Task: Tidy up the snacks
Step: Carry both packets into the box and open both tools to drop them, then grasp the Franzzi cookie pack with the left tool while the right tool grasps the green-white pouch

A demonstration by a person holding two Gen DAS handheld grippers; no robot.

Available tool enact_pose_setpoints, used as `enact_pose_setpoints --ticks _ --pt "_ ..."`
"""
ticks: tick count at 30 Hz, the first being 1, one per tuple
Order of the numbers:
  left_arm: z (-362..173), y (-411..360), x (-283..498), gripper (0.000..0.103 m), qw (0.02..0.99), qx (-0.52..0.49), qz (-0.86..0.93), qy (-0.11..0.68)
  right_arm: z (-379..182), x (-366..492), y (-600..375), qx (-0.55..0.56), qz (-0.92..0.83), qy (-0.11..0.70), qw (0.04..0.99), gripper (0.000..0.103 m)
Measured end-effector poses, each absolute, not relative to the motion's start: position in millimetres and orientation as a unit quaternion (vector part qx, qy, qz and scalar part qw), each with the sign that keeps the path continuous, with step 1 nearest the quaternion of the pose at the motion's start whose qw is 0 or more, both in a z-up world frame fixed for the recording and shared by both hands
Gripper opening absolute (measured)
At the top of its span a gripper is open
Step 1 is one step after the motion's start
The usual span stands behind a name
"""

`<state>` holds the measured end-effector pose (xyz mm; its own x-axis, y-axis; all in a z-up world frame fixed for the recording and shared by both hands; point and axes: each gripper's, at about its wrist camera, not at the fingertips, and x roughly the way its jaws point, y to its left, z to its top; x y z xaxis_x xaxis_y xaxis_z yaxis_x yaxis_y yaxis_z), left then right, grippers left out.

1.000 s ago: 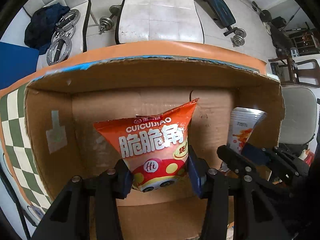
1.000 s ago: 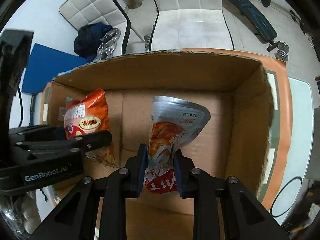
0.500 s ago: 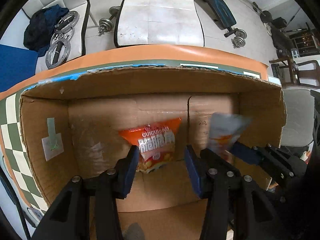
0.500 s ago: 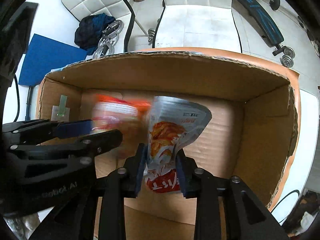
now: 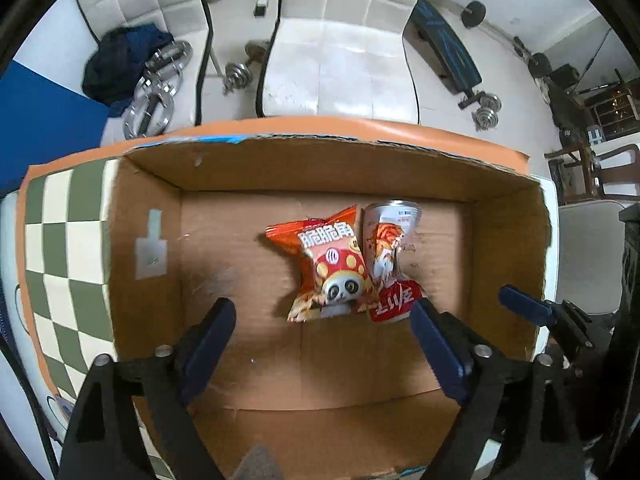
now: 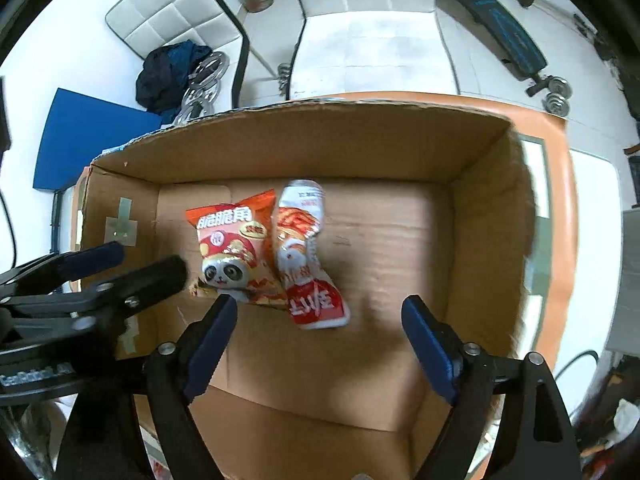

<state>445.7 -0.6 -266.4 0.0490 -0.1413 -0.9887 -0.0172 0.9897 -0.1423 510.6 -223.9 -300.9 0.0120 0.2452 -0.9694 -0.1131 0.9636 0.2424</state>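
An orange snack bag with a panda (image 5: 328,264) (image 6: 232,248) lies flat on the floor of an open cardboard box (image 5: 160,240) (image 6: 492,216). A silver and red snack pouch (image 5: 390,260) (image 6: 306,252) lies touching its right side. My left gripper (image 5: 320,324) is open and empty above the box's near side. My right gripper (image 6: 320,320) is open and empty, just above the pouch's near end. The left gripper also shows at the left of the right wrist view (image 6: 120,264).
The box stands on a table with an orange edge (image 5: 360,126) and a green-and-white checked cloth (image 5: 60,240). White padded chairs (image 5: 340,48), dumbbells (image 5: 240,72) and a weight bench (image 5: 448,52) stand on the floor beyond.
Both grippers have opened and let go of their bags, which dropped flat onto the box floor. Both grippers have pulled up and back from the box.
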Motion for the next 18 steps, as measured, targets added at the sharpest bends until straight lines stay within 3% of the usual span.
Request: enact_pose_setpoints --ticks 18 --pt "-186 -3 337 0.092 0.803 -0.023 -0.015 0.596 -214 402 -245 0.026 0.104 0.622 0.775 0.091"
